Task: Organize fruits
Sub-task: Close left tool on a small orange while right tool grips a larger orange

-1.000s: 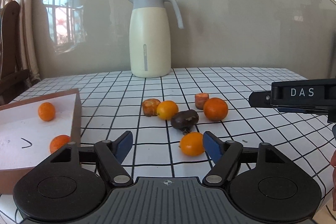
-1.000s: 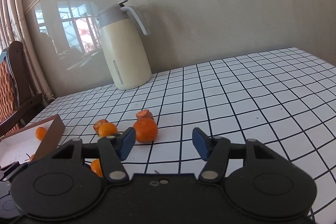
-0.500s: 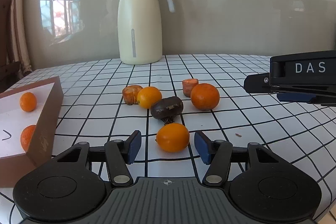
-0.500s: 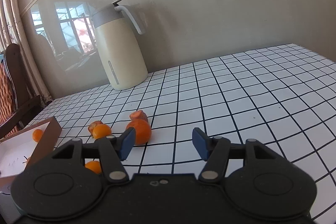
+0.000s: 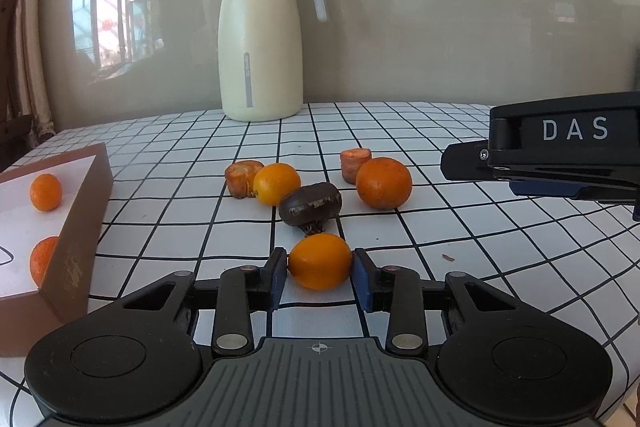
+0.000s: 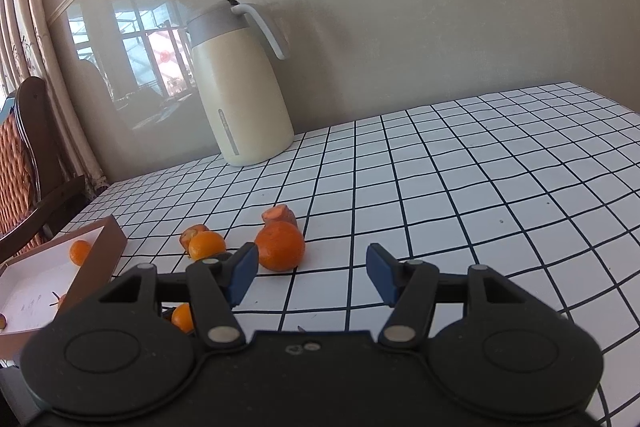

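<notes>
On the tabletop [image 5: 460, 227], near edge: left tongs [image 5: 320, 273] sit low over the checked cloth, pointing toward the wall.
Left tongs state: jaws have just been closing; both blue pads now press the sides of a small oval orange fruit, kumquat-like [image 5: 320, 261]. Clamped on it.
Held fruit position: resting on or just at the cloth, between the pads, just in front of the dark brown fruit [image 5: 310, 205].
Right tongs [image 6: 308, 273] state: jaws apart, nothing between the pads, only bare cloth beyond them.
Right tongs in left view: seen from the side at the right edge, above the cloth, well apart from the held fruit.
Loose pile: behind the dark fruit lie a second small orange fruit [image 5: 277, 183] touching a brownish cut piece [image 5: 242, 178]; to the right a larger tangerine [image 5: 383, 183] with an orange cut piece [image 5: 354, 163] just behind it.
Box [image 5: 86, 211]: shallow brown-walled box with white floor, at the left, near the left tongs; two orange fruits inside, one near the far wall [image 5: 45, 191], one partly hidden by the near wall [image 5: 42, 259].
Thermos jug [image 5: 260, 39]: cream body, grey lid and handle, upright at the back against the wall, well apart from the fruit.
Open room: right half of the tabletop is bare cloth out to its far right edge in the right wrist view; a strip of free cloth lies between box wall and pile.
Left margin: wooden chair [image 6: 24, 163] and curtain beyond the tabletop's left edge.
</notes>
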A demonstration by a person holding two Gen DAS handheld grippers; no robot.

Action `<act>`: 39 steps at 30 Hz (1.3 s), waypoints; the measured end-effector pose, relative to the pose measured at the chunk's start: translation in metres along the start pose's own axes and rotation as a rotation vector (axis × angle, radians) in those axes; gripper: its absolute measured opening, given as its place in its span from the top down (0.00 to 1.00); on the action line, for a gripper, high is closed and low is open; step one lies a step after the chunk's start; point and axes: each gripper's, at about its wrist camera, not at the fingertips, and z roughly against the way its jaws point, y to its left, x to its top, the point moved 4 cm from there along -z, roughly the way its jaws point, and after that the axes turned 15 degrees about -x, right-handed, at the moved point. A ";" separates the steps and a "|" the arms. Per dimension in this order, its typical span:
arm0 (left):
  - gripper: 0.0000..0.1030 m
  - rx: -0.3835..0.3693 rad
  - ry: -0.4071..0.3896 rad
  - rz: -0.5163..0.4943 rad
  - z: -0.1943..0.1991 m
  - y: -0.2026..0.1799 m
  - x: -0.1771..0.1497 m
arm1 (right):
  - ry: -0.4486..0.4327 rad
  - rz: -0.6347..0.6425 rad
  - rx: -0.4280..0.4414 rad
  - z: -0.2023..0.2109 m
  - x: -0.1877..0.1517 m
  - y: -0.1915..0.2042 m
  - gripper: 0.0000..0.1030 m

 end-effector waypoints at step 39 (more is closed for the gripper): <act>0.66 0.091 -0.010 0.075 -0.001 0.046 0.004 | 0.073 0.037 0.007 -0.056 0.009 0.036 0.52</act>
